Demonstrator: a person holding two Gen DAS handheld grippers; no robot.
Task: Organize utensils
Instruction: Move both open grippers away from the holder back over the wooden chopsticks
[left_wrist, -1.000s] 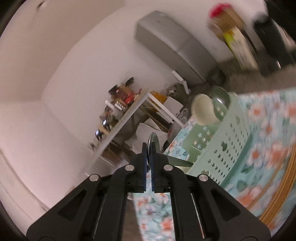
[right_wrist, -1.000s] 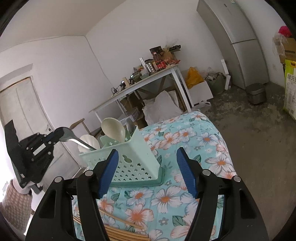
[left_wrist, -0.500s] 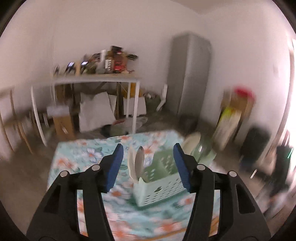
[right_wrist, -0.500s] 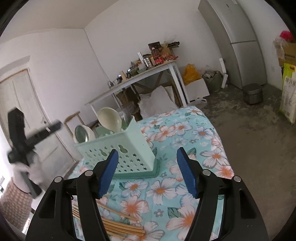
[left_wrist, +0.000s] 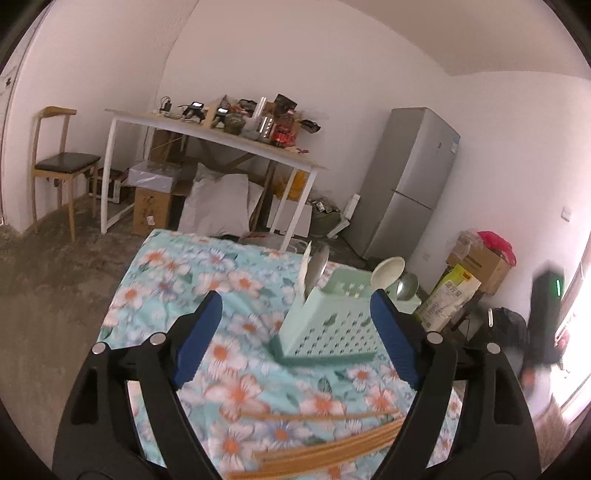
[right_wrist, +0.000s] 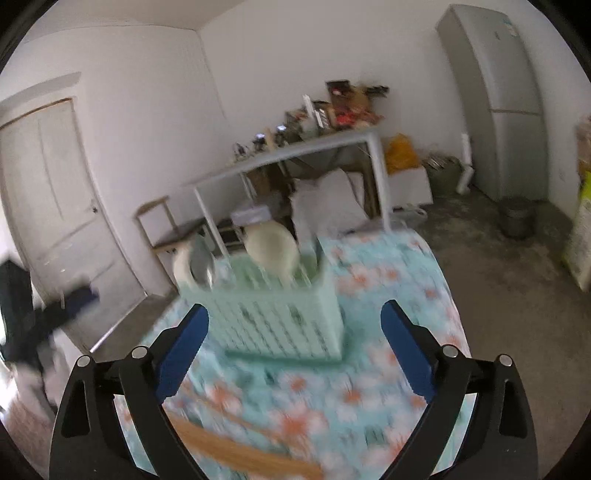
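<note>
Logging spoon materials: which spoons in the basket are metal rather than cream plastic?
One grey metal spoon stands at the basket's left end, another at the right; each adjoins a cream one.

left gripper (left_wrist: 295, 310): matte black plastic frame, two splayed arms tapering forward; each finger faced with a blue pad (left_wrist: 199, 336), surface finely ribbed; four round silver screw heads across the arms, one pair per side; triangular cut-outs in the outer arms; no visible cables or markings
right gripper (right_wrist: 295, 325): same build; black frame, blue pads (right_wrist: 406, 350), four silver screws, teardrop cut-outs near the base; picture is motion-blurred but the frame itself is sharp
far left edge of the right wrist view: a dark blurred shape with something pale pinkish below it; too smeared to tell what
</note>
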